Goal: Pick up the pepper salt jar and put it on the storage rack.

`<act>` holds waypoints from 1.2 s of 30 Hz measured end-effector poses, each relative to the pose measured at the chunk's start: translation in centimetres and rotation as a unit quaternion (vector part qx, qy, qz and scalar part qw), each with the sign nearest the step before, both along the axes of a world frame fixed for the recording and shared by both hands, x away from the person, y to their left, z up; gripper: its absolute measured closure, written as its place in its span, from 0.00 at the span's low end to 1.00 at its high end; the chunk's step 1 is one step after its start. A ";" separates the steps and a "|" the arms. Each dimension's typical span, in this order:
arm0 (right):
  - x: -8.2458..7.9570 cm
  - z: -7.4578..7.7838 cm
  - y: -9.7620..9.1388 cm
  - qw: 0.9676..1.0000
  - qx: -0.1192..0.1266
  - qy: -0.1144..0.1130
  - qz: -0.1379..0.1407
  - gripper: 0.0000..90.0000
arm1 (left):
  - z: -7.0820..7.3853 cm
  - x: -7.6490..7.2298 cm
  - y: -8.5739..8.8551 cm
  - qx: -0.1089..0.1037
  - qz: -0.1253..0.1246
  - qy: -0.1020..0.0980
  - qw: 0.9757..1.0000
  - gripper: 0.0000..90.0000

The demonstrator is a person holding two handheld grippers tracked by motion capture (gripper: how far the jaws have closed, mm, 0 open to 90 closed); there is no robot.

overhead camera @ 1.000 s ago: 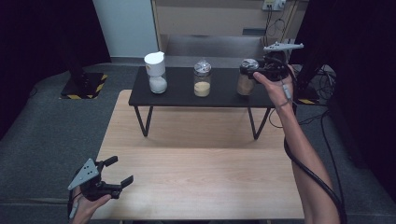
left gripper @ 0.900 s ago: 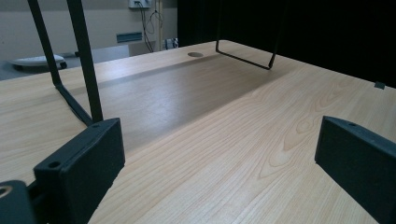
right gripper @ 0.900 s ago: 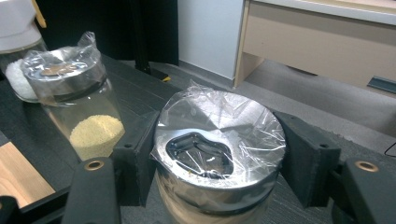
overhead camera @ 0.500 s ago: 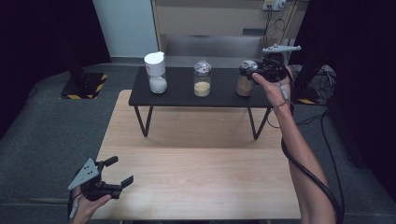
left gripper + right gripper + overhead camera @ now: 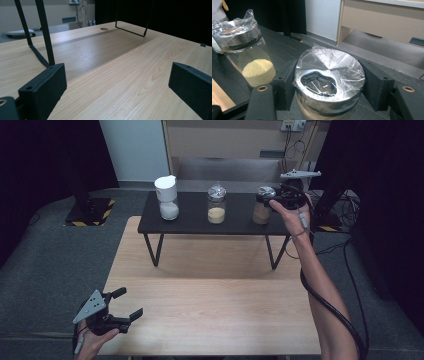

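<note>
Jar with brown contents [image 5: 262,209], steel lid wrapped in clear film: stood at the right end of the black raised shelf [image 5: 235,223], which stood across the far edge of the wooden counter [image 5: 210,290]. In the right gripper view the lid [image 5: 329,75] sat between the two black jaws, both pads pressed against its sides.

Right tool [image 5: 270,200]: closed on the jar at lid height, held level by the person's right hand [image 5: 292,212], forearm reaching across the right side of the counter; cable trailing down along the arm.

Left tool [image 5: 125,306]: near the front left corner of the counter, in the person's left hand [image 5: 92,337], jaws standing wide apart with nothing between them. In the left gripper view bare wood grain lay between the jaws, the shelf's thin black legs [image 5: 45,32] rising beyond.

Jar of yellow grain [image 5: 216,205]: middle of the shelf, lid likewise film-wrapped, apart from the held jar; seen in the right gripper view [image 5: 249,50] just beside the gripped lid, not touching.

White-lidded jar of white contents [image 5: 167,197]: left end of the shelf, upright, well apart from the others.
</note>
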State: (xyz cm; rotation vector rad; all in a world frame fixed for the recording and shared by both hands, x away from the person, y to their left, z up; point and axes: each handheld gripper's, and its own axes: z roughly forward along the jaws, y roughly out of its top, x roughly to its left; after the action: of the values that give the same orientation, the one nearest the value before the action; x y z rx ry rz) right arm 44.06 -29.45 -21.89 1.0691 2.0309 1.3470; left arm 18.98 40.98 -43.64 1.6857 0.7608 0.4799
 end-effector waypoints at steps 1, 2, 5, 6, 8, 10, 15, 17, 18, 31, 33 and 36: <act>0.0 0.0 0.0 1.000 0.000 -0.001 0.001 0.39 | 0.0 0.0 0.0 0.000 0.000 0.000 1.000 0.00; 0.0 -0.1 0.0 1.000 0.000 -0.002 0.001 0.39 | 0.0 0.0 0.0 0.000 0.000 0.000 1.000 0.00; -0.2 -0.2 -0.1 1.000 0.000 -0.005 0.001 0.39 | 0.0 0.0 0.0 0.001 0.000 0.000 1.000 0.00; -0.2 -0.3 -0.1 1.000 0.001 -0.007 0.002 0.38 | 0.0 0.0 0.0 0.001 0.000 0.000 1.000 0.00; -0.4 -0.6 -0.1 1.000 0.001 -0.018 0.000 0.33 | 0.0 0.0 0.0 0.001 0.000 0.000 1.000 0.00; -0.5 -0.8 -0.4 1.000 0.012 -0.020 -0.002 0.28 | 0.0 0.0 0.0 0.001 0.000 0.000 1.000 0.00; -1.0 -0.9 -0.9 0.999 0.025 -0.037 0.000 0.14 | 0.0 0.0 0.0 0.001 0.001 0.000 1.000 0.00; -1.3 -0.7 -1.0 0.999 0.023 -0.044 0.005 0.12 | 0.0 0.0 0.0 0.001 0.000 0.000 1.000 0.00; -1.5 -0.6 -1.1 0.999 0.023 -0.048 0.006 0.11 | 0.1 0.0 0.0 0.001 0.000 0.000 1.000 0.00; -4.2 0.8 -2.1 0.996 0.032 -0.074 0.036 0.07 | 0.1 -0.1 -0.1 0.001 0.001 -0.001 1.000 0.00; -4.6 0.9 -2.4 0.996 0.034 -0.076 0.041 0.07 | 0.1 -0.1 -0.1 0.002 0.001 -0.001 1.000 0.00; -5.2 0.9 -2.8 0.995 0.041 -0.080 0.048 0.07 | 0.1 -0.1 -0.1 0.001 0.002 -0.001 1.000 0.00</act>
State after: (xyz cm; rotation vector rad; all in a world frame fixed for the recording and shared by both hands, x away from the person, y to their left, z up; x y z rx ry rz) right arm 38.88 -32.20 -20.98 0.8768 1.9457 1.5267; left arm 18.93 40.87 -43.55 1.6867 0.7616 0.4851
